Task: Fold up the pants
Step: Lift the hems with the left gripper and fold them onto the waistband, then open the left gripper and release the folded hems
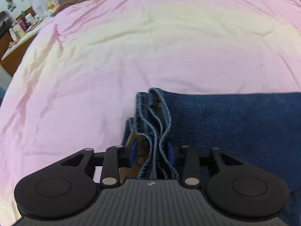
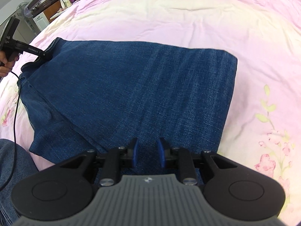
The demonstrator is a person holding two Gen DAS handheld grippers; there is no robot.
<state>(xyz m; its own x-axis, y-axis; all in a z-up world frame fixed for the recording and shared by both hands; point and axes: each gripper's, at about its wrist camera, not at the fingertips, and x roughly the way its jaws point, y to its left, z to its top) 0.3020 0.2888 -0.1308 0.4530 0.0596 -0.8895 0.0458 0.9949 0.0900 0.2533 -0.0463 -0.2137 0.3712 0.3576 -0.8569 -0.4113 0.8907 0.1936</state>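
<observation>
Beside pink bedspread [image 1: 150,47], cluttered counter [image 1: 24,32]

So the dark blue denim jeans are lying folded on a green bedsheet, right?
Not quite. The dark blue denim jeans do lie folded, but the bedsheet is pink with a flower print, not green. The right wrist view shows it.
</observation>
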